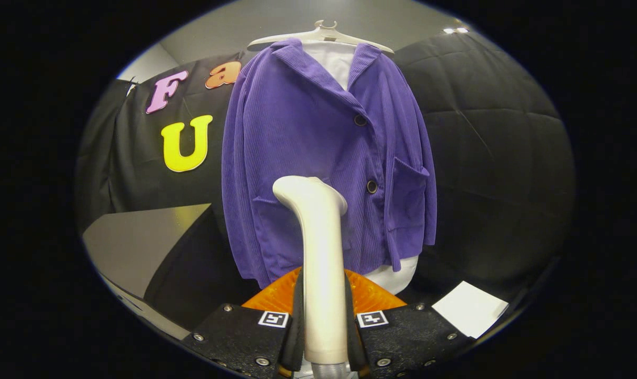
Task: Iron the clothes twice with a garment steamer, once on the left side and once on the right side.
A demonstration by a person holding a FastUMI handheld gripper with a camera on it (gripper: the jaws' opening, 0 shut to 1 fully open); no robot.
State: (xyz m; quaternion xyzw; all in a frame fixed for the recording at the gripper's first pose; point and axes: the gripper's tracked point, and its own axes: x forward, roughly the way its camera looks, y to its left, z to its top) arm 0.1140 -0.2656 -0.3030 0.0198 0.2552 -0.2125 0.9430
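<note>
Gripper view has my gripper point(324, 337) clamped on the white plastic garment steamer's point(321, 252) handle, its head raised toward the purple corduroy jacket point(318, 147) hung open-fronted on a white hanger point(321, 32), seemingly just short of touching, ready for a stroke.

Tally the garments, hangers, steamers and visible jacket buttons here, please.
Garments: 2, purple jacket over white shirt
Hangers: 1, hanger
Steamers: 1, garment steamer, clamped in the hand-held gripper
Jacket buttons: 2, upper button and lower button
Total: 6
</note>
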